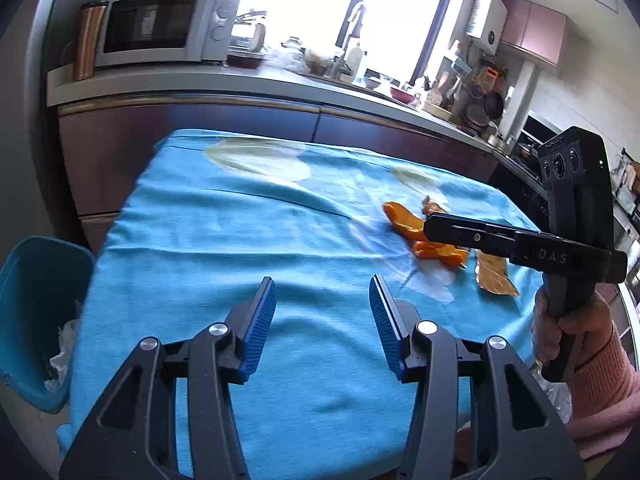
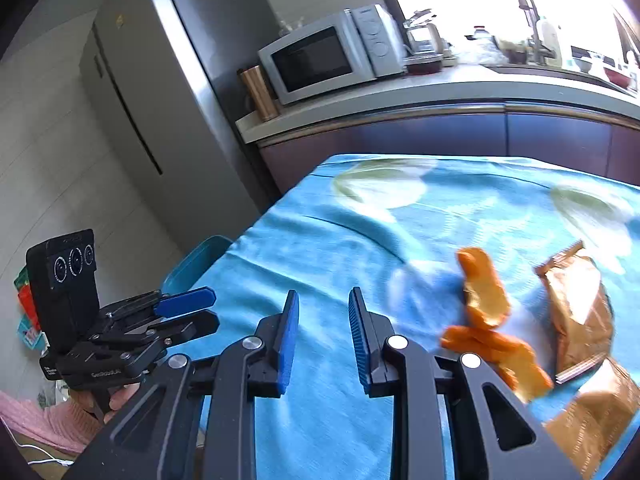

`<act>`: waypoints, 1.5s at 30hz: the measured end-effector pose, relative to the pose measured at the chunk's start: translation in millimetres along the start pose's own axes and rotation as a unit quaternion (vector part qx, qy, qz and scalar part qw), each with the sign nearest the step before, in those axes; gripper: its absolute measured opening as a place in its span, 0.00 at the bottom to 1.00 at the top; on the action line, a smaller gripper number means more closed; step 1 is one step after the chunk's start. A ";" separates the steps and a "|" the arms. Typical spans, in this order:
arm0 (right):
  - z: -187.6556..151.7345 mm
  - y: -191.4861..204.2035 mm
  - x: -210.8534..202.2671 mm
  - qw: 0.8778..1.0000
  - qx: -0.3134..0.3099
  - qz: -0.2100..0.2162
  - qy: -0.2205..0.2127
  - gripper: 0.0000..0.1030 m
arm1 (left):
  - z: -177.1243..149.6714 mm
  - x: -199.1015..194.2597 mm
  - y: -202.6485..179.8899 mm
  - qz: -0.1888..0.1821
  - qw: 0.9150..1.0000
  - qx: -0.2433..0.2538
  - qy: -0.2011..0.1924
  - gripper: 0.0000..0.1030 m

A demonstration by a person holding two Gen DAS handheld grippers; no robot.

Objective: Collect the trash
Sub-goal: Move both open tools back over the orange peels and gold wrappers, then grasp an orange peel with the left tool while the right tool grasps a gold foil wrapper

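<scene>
Two pieces of orange peel (image 1: 404, 220) (image 2: 482, 292) lie on the blue flowered tablecloth (image 1: 240, 240) (image 2: 320, 240), with crumpled brown wrappers (image 1: 494, 276) (image 2: 580, 312) just beyond them. My left gripper (image 1: 322, 284) (image 2: 200, 310) hovers open over bare cloth, nothing between its blue pads. My right gripper (image 2: 324, 300) (image 1: 430, 224) is open too, with a narrower gap and nothing in it. It hangs left of the peel, partly hiding the peel in the left wrist view. A blue bin (image 1: 36, 300) (image 2: 200, 260) with white rubbish inside stands by the table's left edge.
A kitchen counter (image 1: 260, 80) runs behind the table with a microwave (image 1: 156, 24) (image 2: 328, 56), a sink and crowded dishes. A tall grey fridge (image 2: 132, 100) stands at the left. A hand in a pink sleeve (image 1: 600, 376) holds the right gripper.
</scene>
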State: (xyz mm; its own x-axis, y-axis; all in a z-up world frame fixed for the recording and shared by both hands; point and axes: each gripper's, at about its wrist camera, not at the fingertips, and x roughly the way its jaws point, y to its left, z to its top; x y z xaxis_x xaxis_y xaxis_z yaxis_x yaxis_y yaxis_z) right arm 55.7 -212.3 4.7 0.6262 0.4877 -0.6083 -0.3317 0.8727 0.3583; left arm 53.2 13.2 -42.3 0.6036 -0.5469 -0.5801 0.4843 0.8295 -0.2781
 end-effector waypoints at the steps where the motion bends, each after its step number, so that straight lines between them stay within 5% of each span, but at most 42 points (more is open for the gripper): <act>1: -2.6 -12.4 -7.1 1.000 0.009 -0.015 -0.005 0.24 | -0.3 4.9 -8.9 -0.007 1.000 0.008 0.004 0.46; 10: -25.5 -102.3 -64.0 0.988 0.090 -0.116 -0.037 0.28 | -0.7 42.1 -65.8 -0.068 0.995 0.051 0.044 0.46; 21: -56.9 -148.7 -91.4 0.975 0.157 -0.151 -0.046 0.37 | -11.8 74.9 -122.5 -0.122 0.984 0.094 0.090 0.46; 37: -73.0 -158.5 -82.6 0.976 0.183 -0.115 -0.029 0.41 | 24.4 119.3 -98.5 -0.045 0.991 0.071 0.103 0.46; 45: -75.1 -159.2 -80.7 0.977 0.183 -0.103 -0.027 0.16 | 41.9 152.0 -102.1 -0.035 0.986 0.098 0.128 0.45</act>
State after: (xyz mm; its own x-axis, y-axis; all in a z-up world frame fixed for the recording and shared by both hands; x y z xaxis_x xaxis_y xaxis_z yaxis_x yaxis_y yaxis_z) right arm 5.0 -388.9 -56.5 0.6926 0.2920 -0.6596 0.0737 0.8810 0.4673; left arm 122.0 -159.3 -70.0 0.3962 -0.5344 -0.7466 0.6473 0.7393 -0.1856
